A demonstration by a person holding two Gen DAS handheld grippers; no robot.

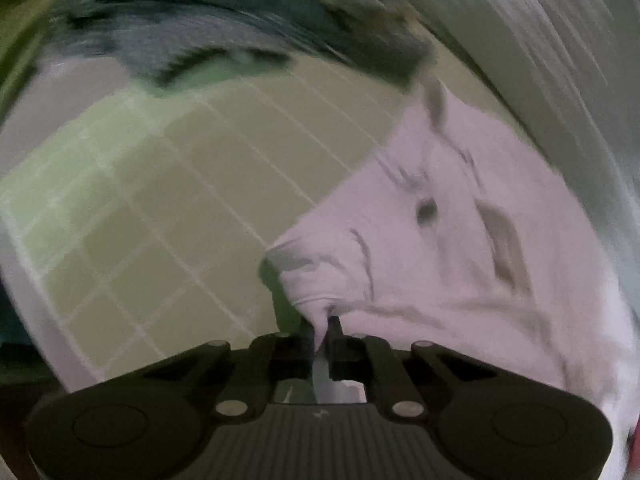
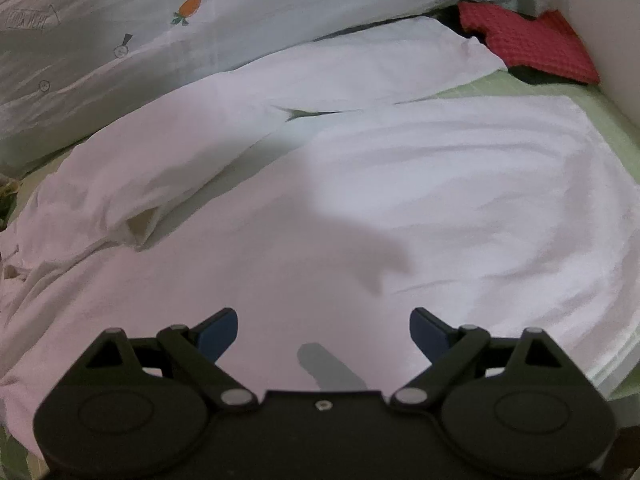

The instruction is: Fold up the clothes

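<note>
My left tool (image 1: 320,334) is pinched tight on a bit of the white shirt (image 1: 460,240). I hold it by the edge so I can lift that part up and lay it over the rest. The cloth hangs up from the pinch and pulls into little folds there. This picture is smeared, so I think my left hand is on the go, but I can't say which way. Past the shirt I see the green bed sheet (image 1: 160,200) with pale lines on it, and a dark heap of clothes (image 1: 192,40) far off.

My right tool (image 2: 324,330) is wide open and has nothing in it. Its blue fingertips (image 2: 220,330) sit far apart, just over the white shirt (image 2: 400,200), which lies spread out flat on the bed. I keep this tool open and low so it is ready to grab or press the cloth. Its shadow falls on the shirt right below. One sleeve (image 2: 168,160) lies bunched to the left. A red cloth (image 2: 528,44) sits in the far corner, well apart from the shirt. A pale blanket with a carrot picture (image 2: 192,6) lies behind.

I think the fold is only just starting.
</note>
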